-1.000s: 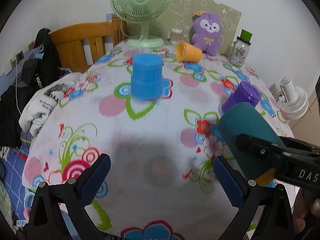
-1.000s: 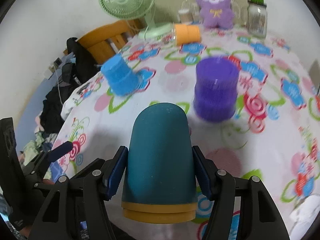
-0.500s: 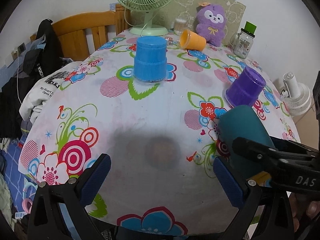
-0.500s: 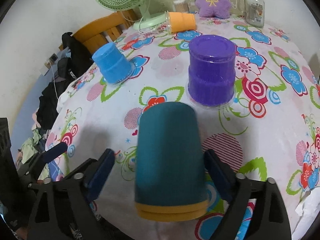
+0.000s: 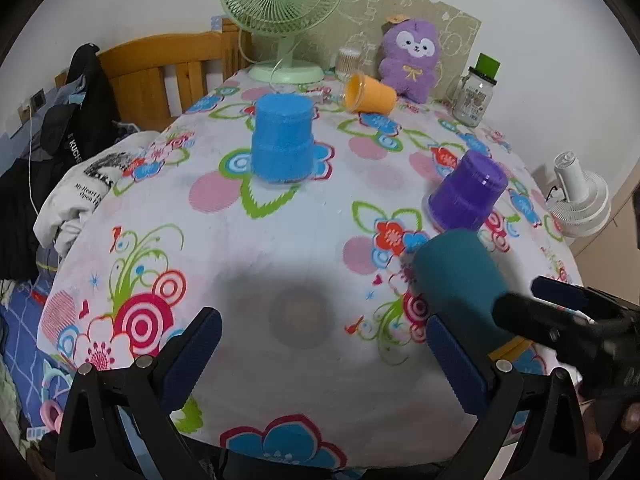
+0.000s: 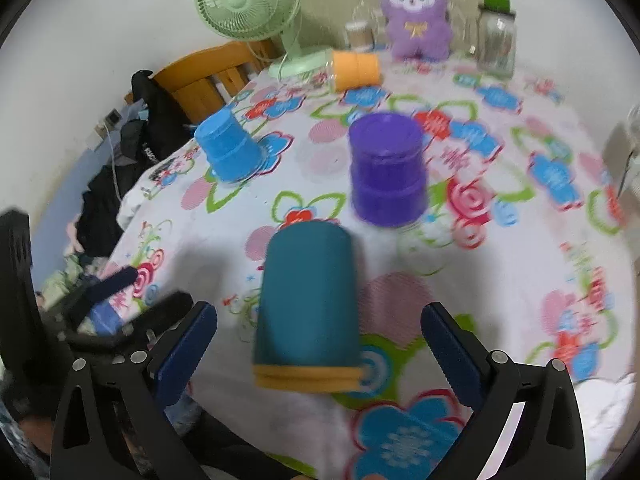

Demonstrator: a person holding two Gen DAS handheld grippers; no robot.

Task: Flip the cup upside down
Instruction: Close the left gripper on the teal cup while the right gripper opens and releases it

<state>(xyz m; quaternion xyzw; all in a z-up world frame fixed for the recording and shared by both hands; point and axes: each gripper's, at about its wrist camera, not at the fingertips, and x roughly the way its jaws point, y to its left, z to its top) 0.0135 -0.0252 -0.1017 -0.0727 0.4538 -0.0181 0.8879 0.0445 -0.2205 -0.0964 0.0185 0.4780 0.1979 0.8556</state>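
Teal with a yellow rim band, the cup (image 6: pixel 308 304) stands upside down near the front edge of the table (image 5: pixel 320 248), between the spread fingers of the right gripper (image 6: pixel 318 344), which do not touch it. The left gripper (image 5: pixel 324 354) hangs over the flowered cloth with its fingers wide and nothing between them, while a blue cup (image 5: pixel 283 142) and a purple cup (image 5: pixel 466 190) stand upturned farther back and an orange cup (image 5: pixel 370 94) lies on its side near the far edge

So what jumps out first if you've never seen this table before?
Probably the teal cup standing upside down between the open right gripper. Behind it sit an upturned purple cup and blue cup, while an orange cup lies sideways near the green fan.
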